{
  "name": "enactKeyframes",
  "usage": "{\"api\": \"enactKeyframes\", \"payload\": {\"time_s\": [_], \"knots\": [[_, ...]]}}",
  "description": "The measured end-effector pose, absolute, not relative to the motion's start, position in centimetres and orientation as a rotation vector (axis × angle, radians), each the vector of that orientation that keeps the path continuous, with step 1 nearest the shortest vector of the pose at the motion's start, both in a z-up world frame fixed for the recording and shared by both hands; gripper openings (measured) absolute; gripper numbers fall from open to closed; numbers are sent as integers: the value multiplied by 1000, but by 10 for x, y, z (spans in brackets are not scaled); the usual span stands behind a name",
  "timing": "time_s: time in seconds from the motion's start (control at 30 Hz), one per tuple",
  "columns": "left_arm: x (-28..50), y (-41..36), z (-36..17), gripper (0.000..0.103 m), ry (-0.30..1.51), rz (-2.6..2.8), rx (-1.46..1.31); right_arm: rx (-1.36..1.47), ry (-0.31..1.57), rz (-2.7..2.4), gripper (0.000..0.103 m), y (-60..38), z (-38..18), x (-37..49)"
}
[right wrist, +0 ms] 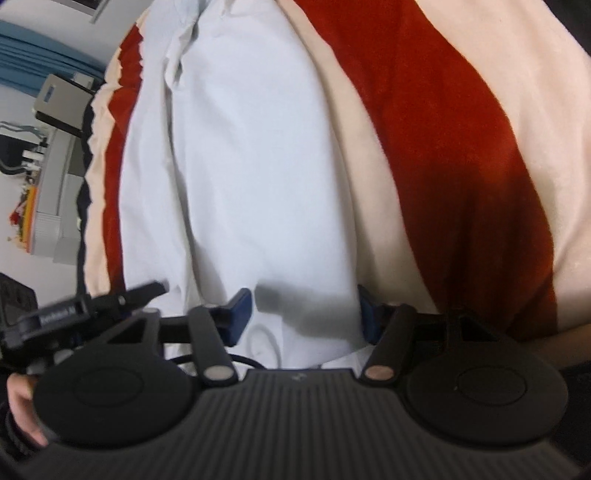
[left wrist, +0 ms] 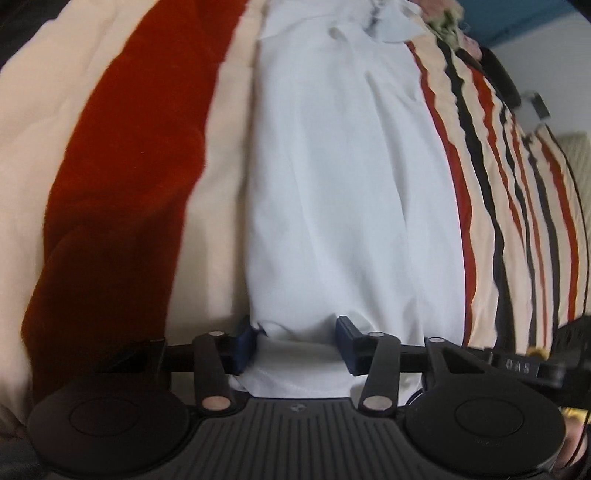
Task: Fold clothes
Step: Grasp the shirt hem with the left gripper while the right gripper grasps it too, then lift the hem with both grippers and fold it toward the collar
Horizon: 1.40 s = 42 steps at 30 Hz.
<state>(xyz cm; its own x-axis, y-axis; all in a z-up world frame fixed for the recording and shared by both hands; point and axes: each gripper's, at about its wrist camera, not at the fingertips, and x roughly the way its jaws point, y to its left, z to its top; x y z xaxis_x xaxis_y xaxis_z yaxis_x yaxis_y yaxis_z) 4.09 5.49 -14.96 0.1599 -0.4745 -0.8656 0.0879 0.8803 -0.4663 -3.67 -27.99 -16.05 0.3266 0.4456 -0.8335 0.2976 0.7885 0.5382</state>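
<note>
Your left gripper (left wrist: 297, 341) stands with its blue pads (left wrist: 347, 341) apart and the near hem of the white garment (left wrist: 343, 192) bunched between them; the cloth fills the gap, but whether the pads are biting it yet you cannot tell from this view. Your right gripper (right wrist: 303, 314) is in the same case: its jaws straddle the near edge of the white garment (right wrist: 240, 166), one blue pad (right wrist: 236, 314) sitting on top of the fabric and the other at the garment's outer edge, pressure unclear. Both tools point steeply down at the same end of the piece, which reads as a setup for taking two corners of one edge at once, so you can lift and carry that edge over in a single fold.

The garment lies stretched out lengthwise away from you, already narrowed into a long strip, with its collar (left wrist: 340, 31) at the far end. It rests on a blanket (left wrist: 122, 166) striped in cream, rust red and dark lines, a soft bed that will sag under the pads, so press low enough to catch every layer. Beyond the blanket's edge the right wrist view shows a grey box (right wrist: 55, 99), well apart from your work
</note>
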Motion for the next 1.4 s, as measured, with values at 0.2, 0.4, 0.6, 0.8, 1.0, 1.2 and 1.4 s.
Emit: {"api": "enactKeyframes", "payload": {"time_s": [0.2, 0.4, 0.6, 0.8, 1.0, 1.2, 1.4], "knots": [[30, 49, -140, 29, 1329, -407, -292, 606, 1227, 150, 22, -271, -145, -48], [21, 39, -131, 29, 1292, -412, -226, 594, 1251, 152, 23, -275, -147, -53], [15, 27, -125, 34, 1289, -430, -163, 534, 1308, 178, 24, -257, -157, -39], [6, 24, -123, 24, 1307, -450, -144, 421, 1305, 220, 17, -245, -145, -45], [4, 59, -90, 10, 1243, -508, -430, 523, 1183, 229, 12, -273, -99, -51], [22, 91, 8, 8, 1001, -580, -693, 679, 890, 264, 11, -329, -2, -50], [-3, 100, 83, 7, 854, -621, -743, 704, 713, 336, 11, -343, 63, -62]]}}
